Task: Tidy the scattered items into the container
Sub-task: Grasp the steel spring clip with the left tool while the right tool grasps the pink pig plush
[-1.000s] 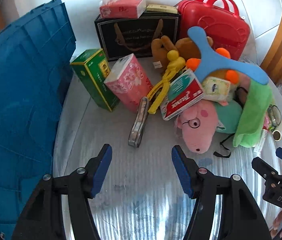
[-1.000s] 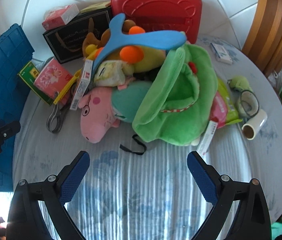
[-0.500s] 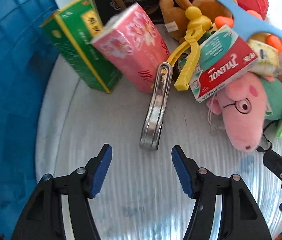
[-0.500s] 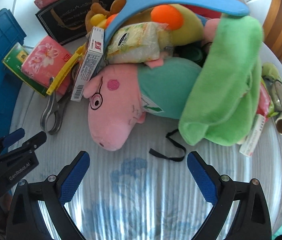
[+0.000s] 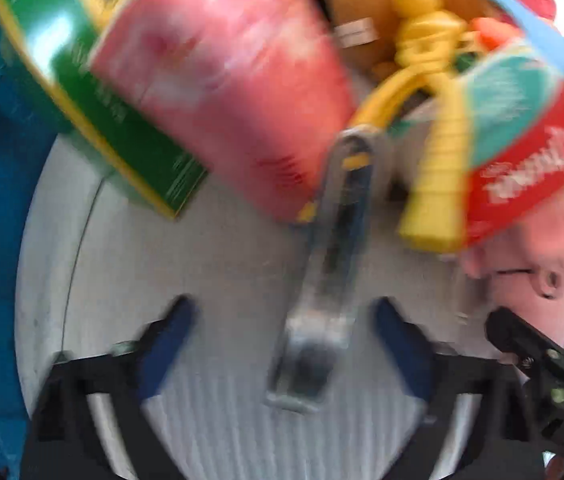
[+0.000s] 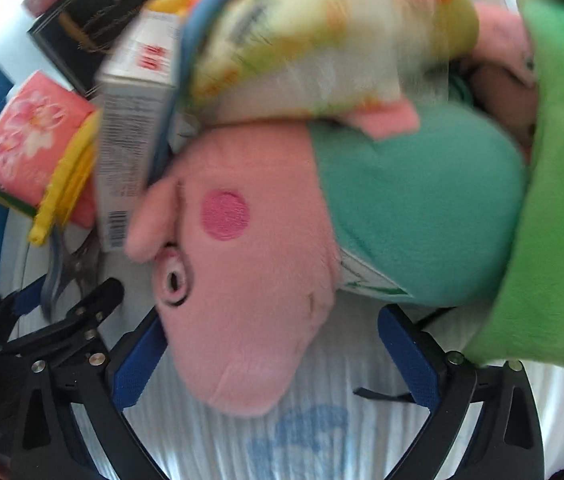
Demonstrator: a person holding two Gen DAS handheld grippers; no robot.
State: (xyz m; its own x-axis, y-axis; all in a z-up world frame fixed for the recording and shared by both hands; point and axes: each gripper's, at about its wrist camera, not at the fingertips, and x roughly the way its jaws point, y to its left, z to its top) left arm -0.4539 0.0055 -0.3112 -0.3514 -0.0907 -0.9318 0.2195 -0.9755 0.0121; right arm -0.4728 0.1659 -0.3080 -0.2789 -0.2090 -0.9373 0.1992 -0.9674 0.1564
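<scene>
Your left claw (image 5: 282, 344), jaws opening, straddles the metal clip (image 5: 322, 300) (long axis dead ahead); your right claw (image 6: 270, 356) stands spread around the pink plush (image 6: 242, 280).

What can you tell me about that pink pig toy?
The pig is a soft plush, pink, with a darker round cheek spot, stitched glasses and a teal body. It lies on its side on the striped cloth, snout toward the camera, between the right gripper's open fingers. A grey box and packet rest on it; a green plush covers its far end.
</scene>
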